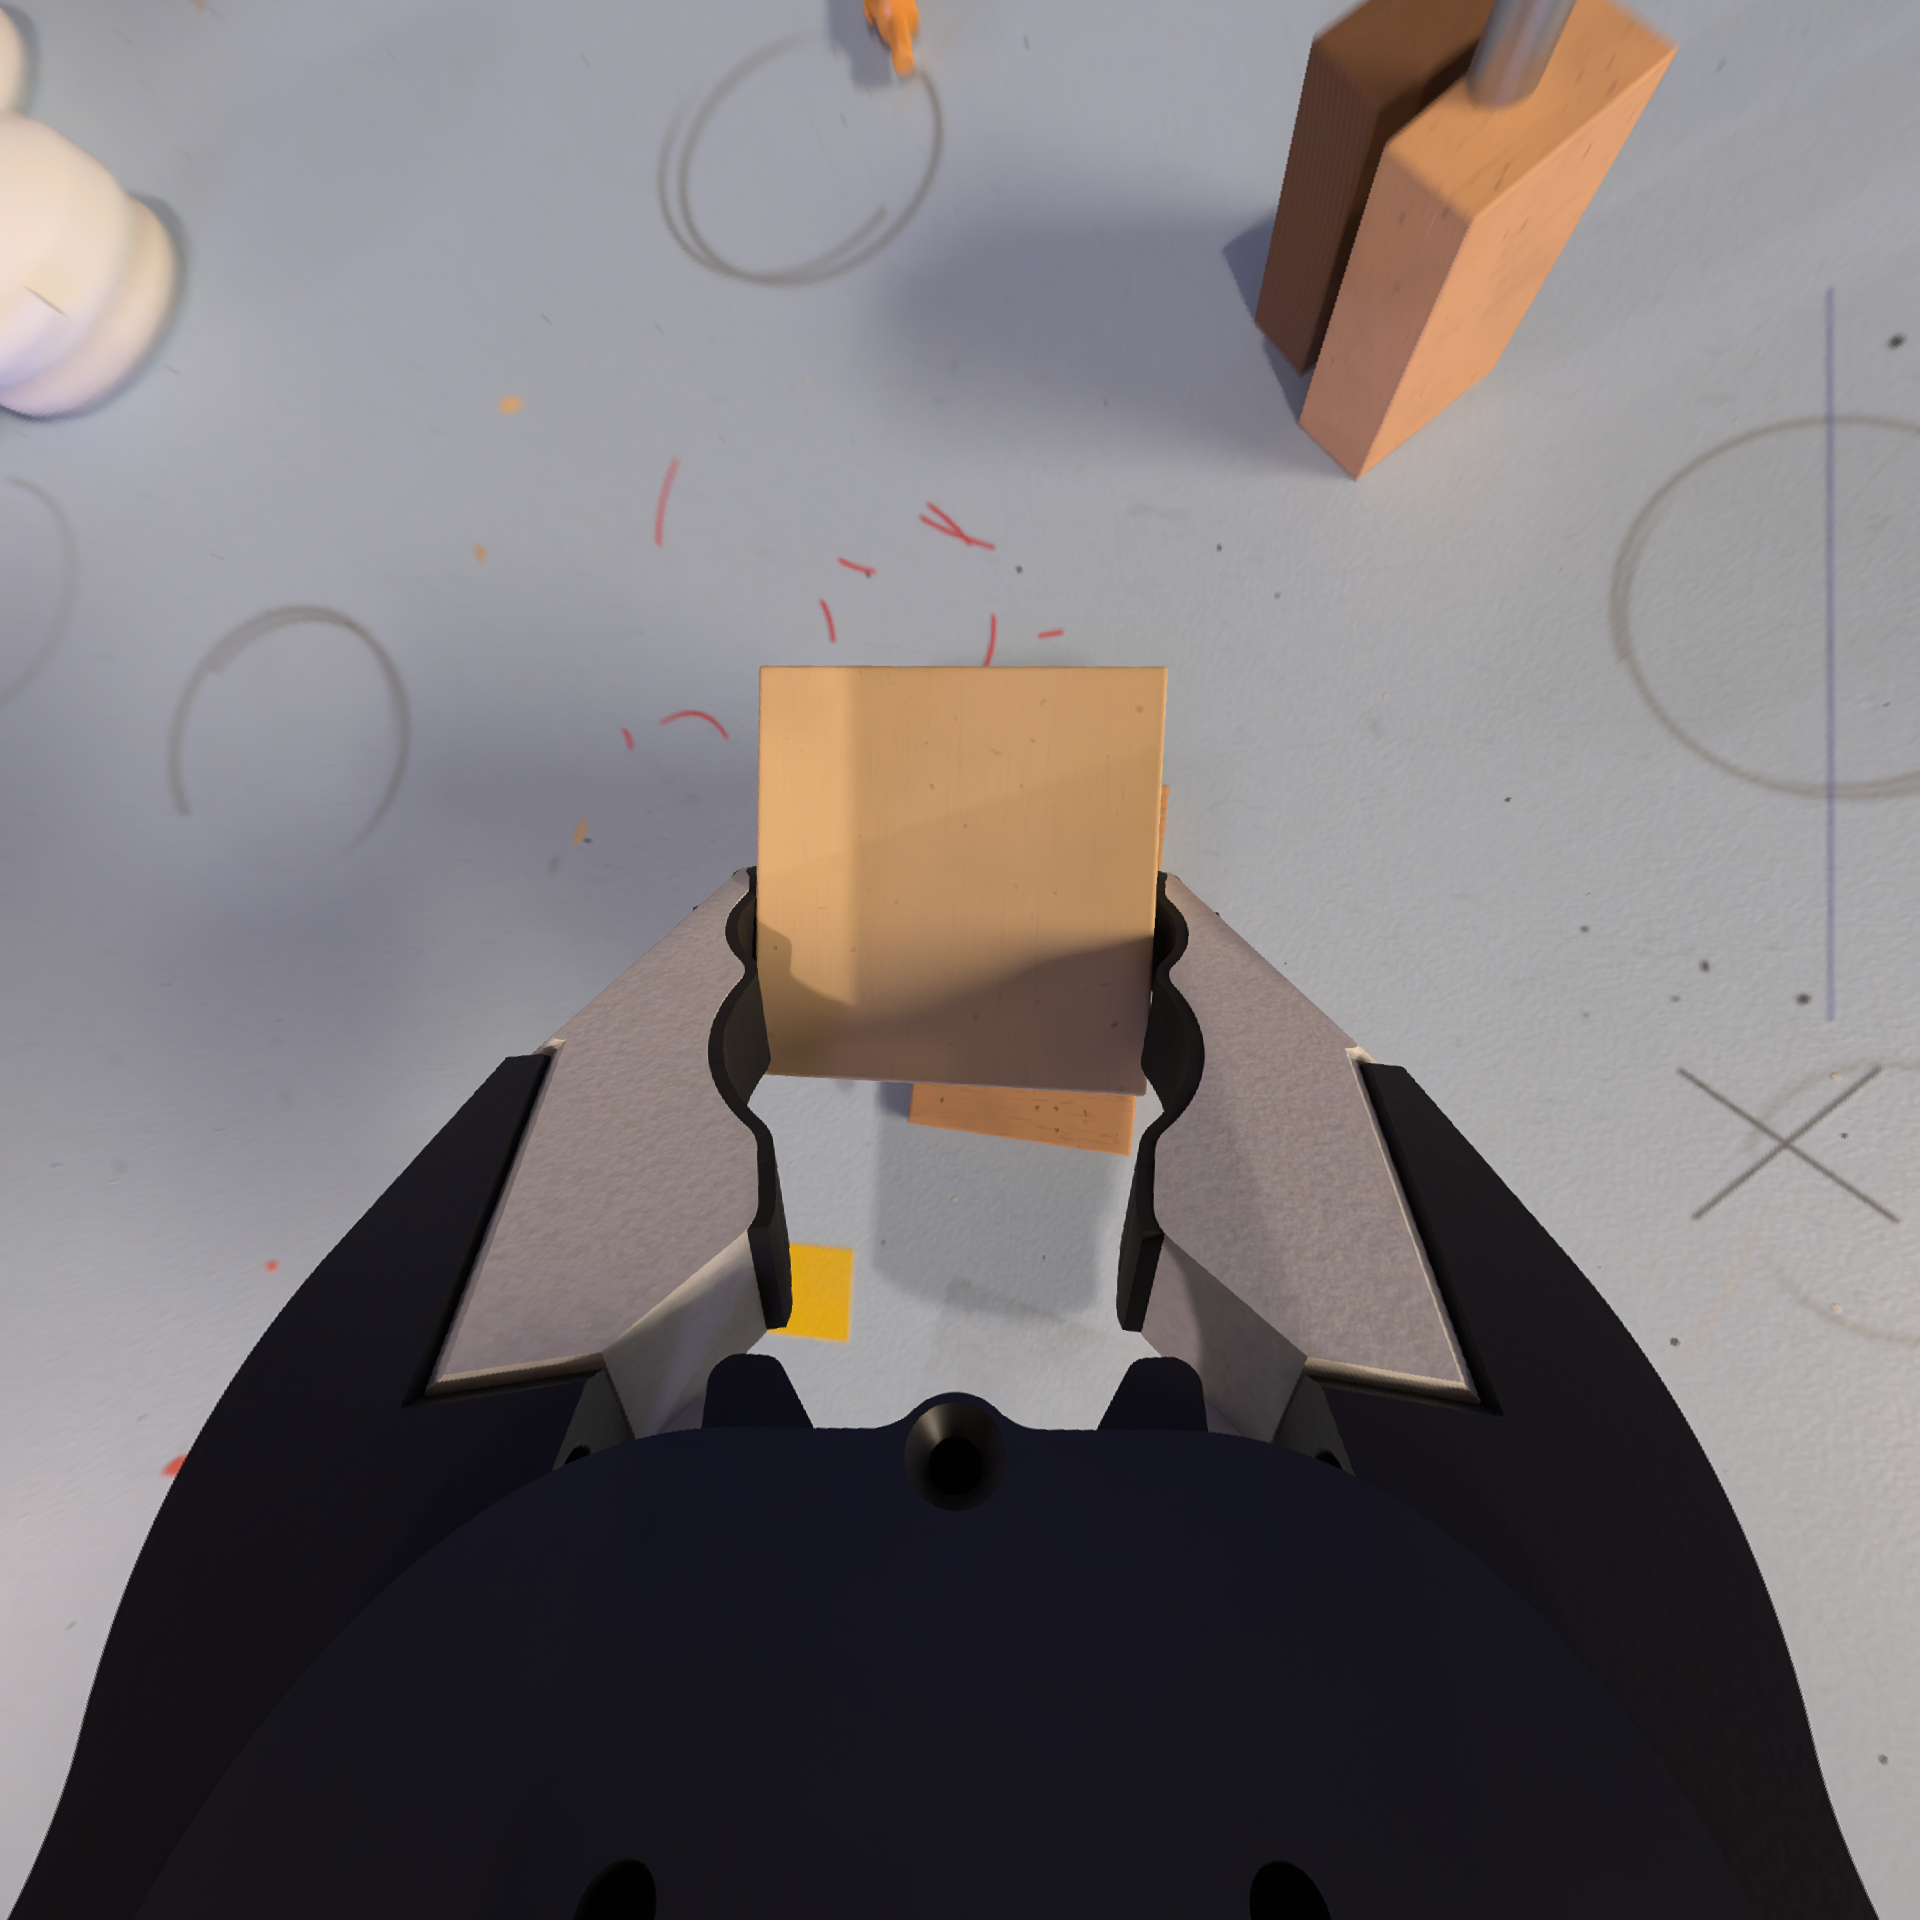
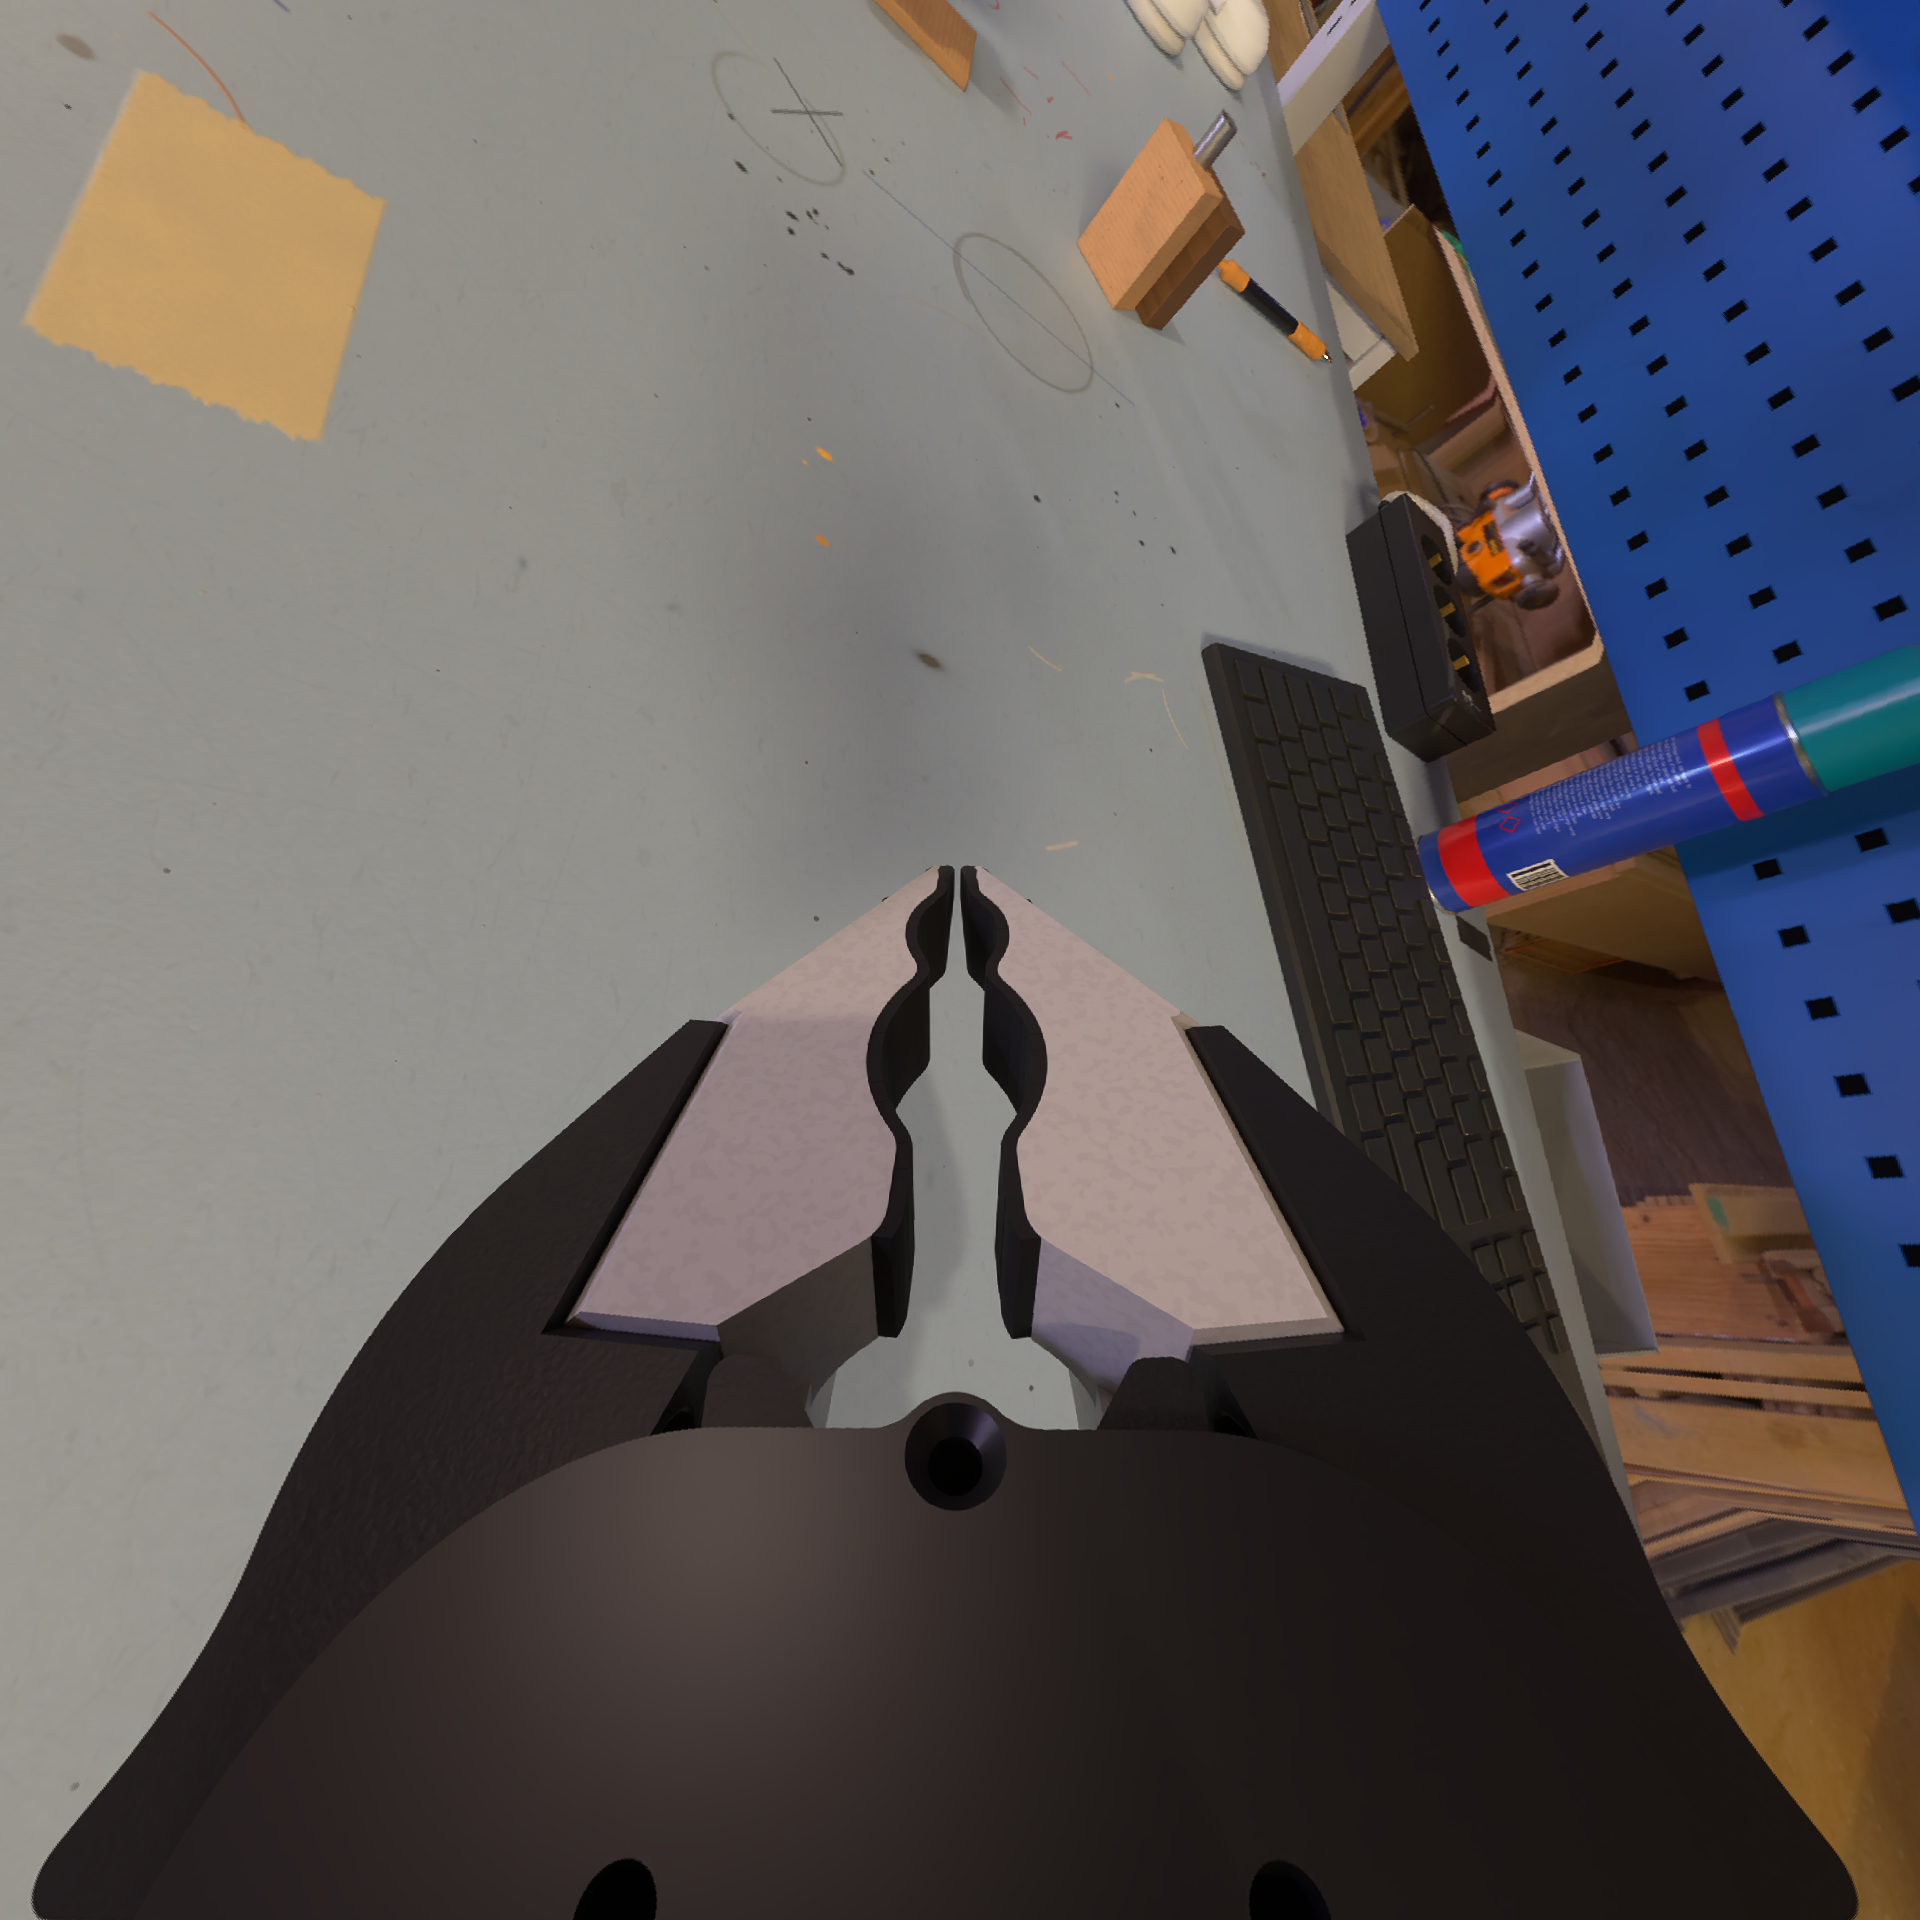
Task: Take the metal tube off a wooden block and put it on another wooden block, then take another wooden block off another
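Observation:
My left gripper [image 1: 956, 883] is shut on a light wooden block [image 1: 956, 831], its fingers pressed on the block's two sides. Right under it a second wooden block [image 1: 1023, 1122] lies on the table and shows only at its near and right edges. I cannot tell whether the two touch. At the far right a light wooden block [image 1: 1475, 270] leans against a dark brown block [image 1: 1320, 208], with the metal tube [image 1: 1517, 52] standing on top. In the right wrist view this pair [image 2: 1153, 223] and tube [image 2: 1214, 135] lie far ahead. My right gripper [image 2: 954, 875] is shut and empty over bare table.
A white rounded object [image 1: 73, 281] sits at the far left. In the right wrist view, a tan sheet [image 2: 208, 260] lies at the far left. A keyboard [image 2: 1361, 935], power strip [image 2: 1418, 634], pen [image 2: 1273, 312], spray can [image 2: 1662, 790] and blue pegboard [image 2: 1714, 364] line the right edge.

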Action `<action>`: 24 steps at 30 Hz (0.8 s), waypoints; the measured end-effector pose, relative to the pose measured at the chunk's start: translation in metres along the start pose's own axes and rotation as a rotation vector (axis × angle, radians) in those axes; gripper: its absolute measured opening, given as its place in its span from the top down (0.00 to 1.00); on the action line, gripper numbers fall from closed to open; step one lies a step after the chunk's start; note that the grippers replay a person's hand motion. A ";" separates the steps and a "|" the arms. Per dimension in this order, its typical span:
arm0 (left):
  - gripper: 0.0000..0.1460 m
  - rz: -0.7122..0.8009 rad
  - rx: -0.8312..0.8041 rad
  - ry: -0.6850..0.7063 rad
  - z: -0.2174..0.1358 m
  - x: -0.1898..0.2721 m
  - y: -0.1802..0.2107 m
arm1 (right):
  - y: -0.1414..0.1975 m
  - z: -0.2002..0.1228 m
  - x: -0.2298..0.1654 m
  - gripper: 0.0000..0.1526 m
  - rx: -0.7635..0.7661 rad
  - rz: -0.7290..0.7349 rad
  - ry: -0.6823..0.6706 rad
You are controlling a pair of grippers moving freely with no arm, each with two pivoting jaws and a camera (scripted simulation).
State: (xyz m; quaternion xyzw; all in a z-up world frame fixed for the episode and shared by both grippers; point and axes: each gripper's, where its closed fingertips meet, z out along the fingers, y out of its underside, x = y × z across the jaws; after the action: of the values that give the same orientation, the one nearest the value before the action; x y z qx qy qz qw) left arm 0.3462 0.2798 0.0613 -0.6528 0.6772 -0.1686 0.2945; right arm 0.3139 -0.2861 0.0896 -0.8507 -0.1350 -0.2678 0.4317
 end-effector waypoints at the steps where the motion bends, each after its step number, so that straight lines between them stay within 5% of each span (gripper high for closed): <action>1: 0.50 0.004 0.015 -0.014 -0.007 -0.001 -0.004 | 0.000 0.000 0.000 0.99 0.000 -0.001 0.002; 10: 0.50 0.052 0.148 -0.166 -0.104 -0.009 -0.042 | -0.003 -0.006 0.004 0.99 0.004 0.000 0.020; 13: 0.50 0.119 0.216 -0.165 -0.136 0.021 -0.060 | -0.005 -0.009 0.007 0.99 0.005 0.000 0.035; 19: 0.51 0.361 0.379 0.134 -0.174 0.190 -0.097 | 0.004 -0.013 0.022 0.99 -0.030 0.084 0.077; 24: 0.51 0.627 0.351 0.462 -0.163 0.368 -0.067 | 0.025 -0.019 0.040 0.98 -0.069 0.224 0.119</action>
State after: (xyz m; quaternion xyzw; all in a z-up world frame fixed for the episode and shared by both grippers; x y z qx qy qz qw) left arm 0.3074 -0.1139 0.1618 -0.3005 0.8521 -0.3253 0.2788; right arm 0.3520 -0.3164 0.1053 -0.8575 -0.0040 -0.2724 0.4365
